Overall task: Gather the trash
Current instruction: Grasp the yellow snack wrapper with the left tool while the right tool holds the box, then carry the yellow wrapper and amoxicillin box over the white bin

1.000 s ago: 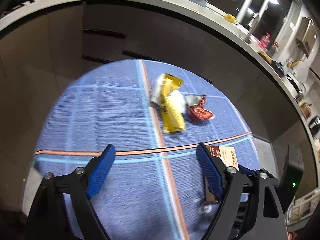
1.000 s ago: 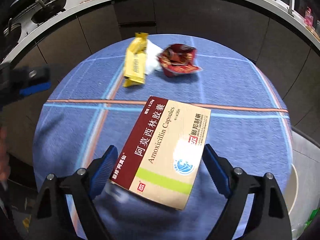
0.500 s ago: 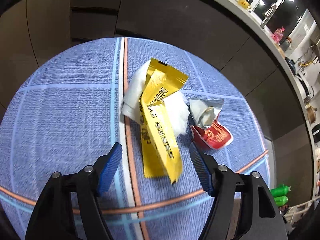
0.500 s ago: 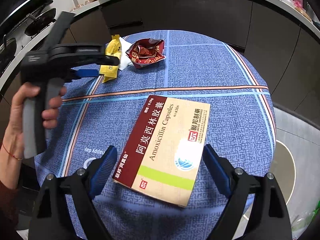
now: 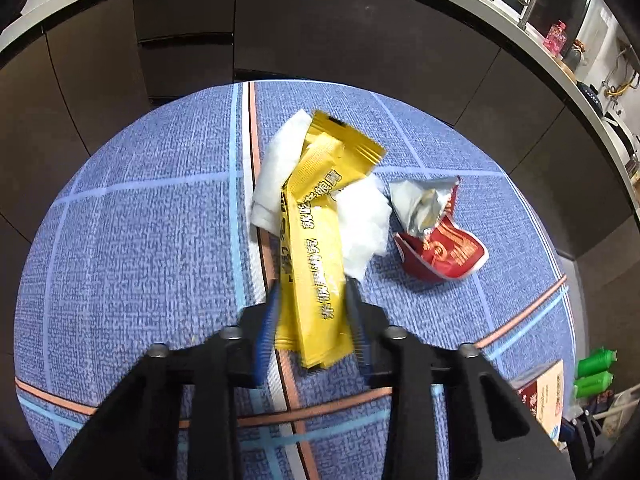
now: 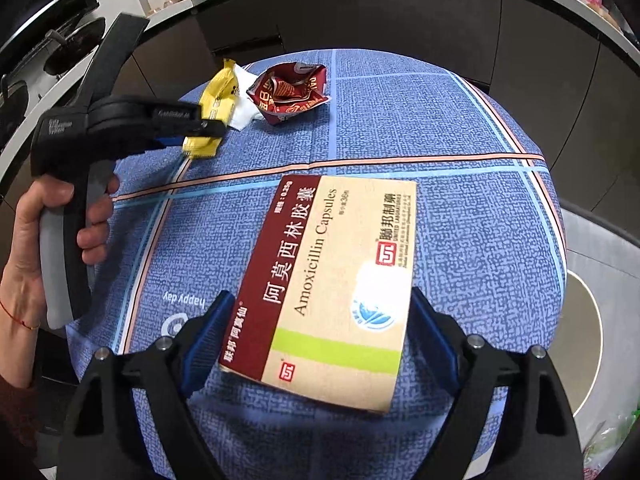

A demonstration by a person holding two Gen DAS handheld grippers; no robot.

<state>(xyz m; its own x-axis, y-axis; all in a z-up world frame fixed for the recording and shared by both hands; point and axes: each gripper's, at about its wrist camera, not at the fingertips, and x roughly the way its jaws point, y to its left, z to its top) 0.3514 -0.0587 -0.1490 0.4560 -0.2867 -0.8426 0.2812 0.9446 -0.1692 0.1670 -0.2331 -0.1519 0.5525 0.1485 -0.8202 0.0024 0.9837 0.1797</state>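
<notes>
A yellow snack wrapper lies across a crumpled white tissue on the blue-clothed round table. My left gripper is closing, and its blue pads press the wrapper's near end from both sides. The right wrist view shows that left gripper pinching the yellow wrapper. A torn red wrapper lies just right of the tissue. A flat amoxicillin box lies on the cloth between the pads of my right gripper. These jaws stand wide and are closing slightly, right beside the box's edges.
A person's hand holds the left gripper's handle at the table's left edge. Dark cabinets under a curved counter ring the far side. Green bottles stand on the floor beyond the right edge. A round floor plate lies beside the table.
My left gripper moved forward and down to the yellow wrapper, then closed from wide open onto its near end. The right gripper stayed around the box.
</notes>
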